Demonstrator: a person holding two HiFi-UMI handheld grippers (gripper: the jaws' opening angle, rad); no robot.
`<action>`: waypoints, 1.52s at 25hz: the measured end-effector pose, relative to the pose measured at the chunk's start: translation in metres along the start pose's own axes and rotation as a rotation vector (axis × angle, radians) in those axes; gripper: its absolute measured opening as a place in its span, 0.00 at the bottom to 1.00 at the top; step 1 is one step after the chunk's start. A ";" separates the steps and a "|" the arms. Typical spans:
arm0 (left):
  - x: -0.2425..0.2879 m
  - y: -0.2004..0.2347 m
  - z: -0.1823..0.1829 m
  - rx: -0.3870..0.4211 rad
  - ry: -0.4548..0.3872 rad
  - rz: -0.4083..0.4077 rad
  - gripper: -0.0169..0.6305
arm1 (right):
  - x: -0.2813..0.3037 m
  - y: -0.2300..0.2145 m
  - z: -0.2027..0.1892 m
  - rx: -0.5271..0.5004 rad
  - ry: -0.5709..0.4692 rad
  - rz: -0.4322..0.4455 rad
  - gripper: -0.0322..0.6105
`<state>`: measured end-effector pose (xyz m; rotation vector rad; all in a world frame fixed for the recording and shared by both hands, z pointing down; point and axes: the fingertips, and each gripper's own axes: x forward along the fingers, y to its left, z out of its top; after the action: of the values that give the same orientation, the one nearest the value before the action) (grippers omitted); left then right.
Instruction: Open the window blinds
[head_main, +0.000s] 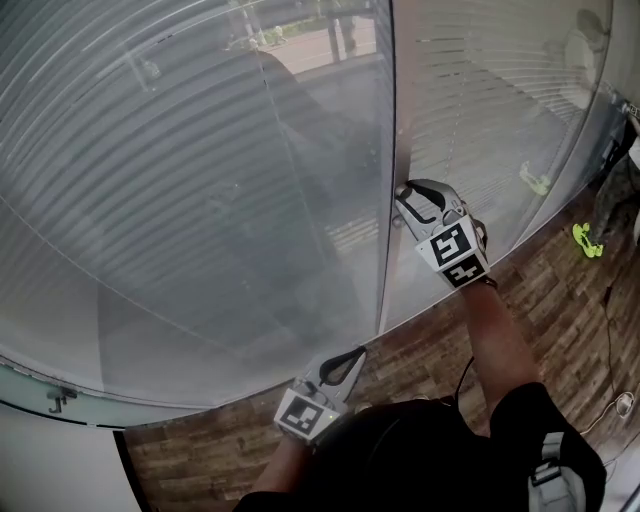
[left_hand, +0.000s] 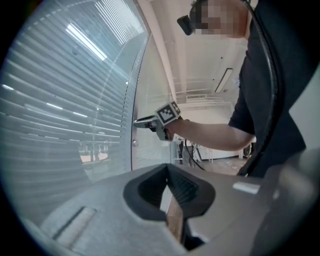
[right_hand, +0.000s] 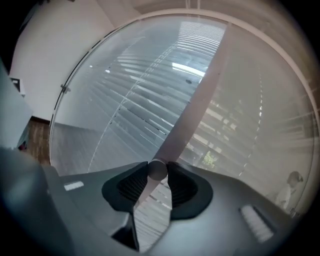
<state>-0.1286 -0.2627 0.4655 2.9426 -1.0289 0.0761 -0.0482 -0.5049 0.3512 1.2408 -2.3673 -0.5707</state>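
- Window blinds (head_main: 180, 180): slats down behind the glass in both panes, filling most of head view. R gripper view alone shows scraps of outdoor green thru the slats of one pane.
- Mullion (head_main: 388, 150): grey upright strip btwn the two panes.
- Wood floor (head_main: 560, 300): at the foot of the glass; a neon-green item (head_main: 587, 240) lies on it, too small to identify.
- Forearm (left_hand: 210, 136): only L gripper view shows it side-on, reaching level to the mullion.
- R gripper (head_main: 408, 192): tips at the mullion. Head view doesn't show what it holds; its own view does: both pads clamp a round grey knob (right_hand: 157, 170) on the mullion.
- L gripper (head_main: 355, 352): low, close to the body, well apart from the glass; jaw tips meet, nothing btwn them, floor seen thru the slit below.
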 end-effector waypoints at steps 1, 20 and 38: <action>-0.001 0.000 0.000 0.002 -0.001 -0.001 0.03 | 0.000 0.000 -0.001 0.043 -0.009 0.004 0.25; -0.017 0.001 -0.006 -0.012 0.022 -0.012 0.03 | 0.000 -0.007 -0.012 0.504 -0.091 -0.032 0.25; -0.013 0.000 -0.004 0.000 0.010 -0.013 0.03 | 0.000 -0.012 -0.014 0.604 -0.138 -0.065 0.39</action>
<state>-0.1393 -0.2541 0.4690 2.9460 -1.0079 0.0909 -0.0322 -0.5136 0.3565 1.5637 -2.7307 0.0650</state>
